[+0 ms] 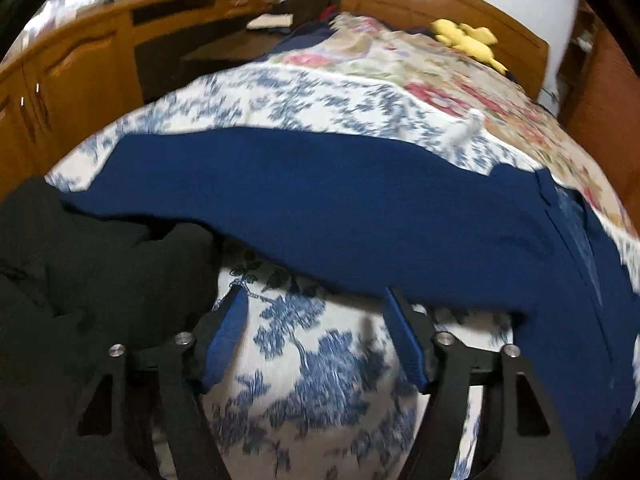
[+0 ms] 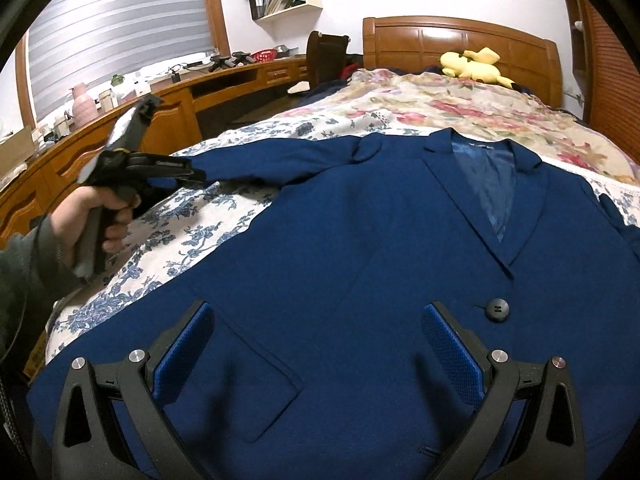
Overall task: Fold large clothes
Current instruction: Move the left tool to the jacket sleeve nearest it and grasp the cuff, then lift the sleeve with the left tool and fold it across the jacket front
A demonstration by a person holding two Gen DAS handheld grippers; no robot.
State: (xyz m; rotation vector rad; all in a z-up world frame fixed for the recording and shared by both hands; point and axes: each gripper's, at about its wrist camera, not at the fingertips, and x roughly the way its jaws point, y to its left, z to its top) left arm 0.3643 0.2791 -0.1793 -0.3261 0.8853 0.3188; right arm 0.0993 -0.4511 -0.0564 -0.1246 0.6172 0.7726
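A dark blue blazer (image 2: 360, 248) lies face up on the bed, collar toward the headboard, with a black button (image 2: 496, 310) on its front. Its left sleeve (image 1: 304, 200) stretches out sideways across the bedspread. My left gripper (image 1: 316, 300) is open, its blue pads just below the sleeve's lower edge, above the bedspread. From the right wrist view the left gripper (image 2: 192, 174) sits at the sleeve's cuff end, held by a hand. My right gripper (image 2: 316, 312) is open and empty, hovering over the blazer's lower front near a pocket flap.
The bed has a blue-and-white floral spread (image 1: 304, 360) and a pink floral quilt (image 2: 460, 100) farther back. A yellow plush toy (image 2: 472, 62) lies by the wooden headboard (image 2: 460, 36). A black garment (image 1: 92, 272) lies at left. A cluttered wooden desk (image 2: 168, 96) runs along the left.
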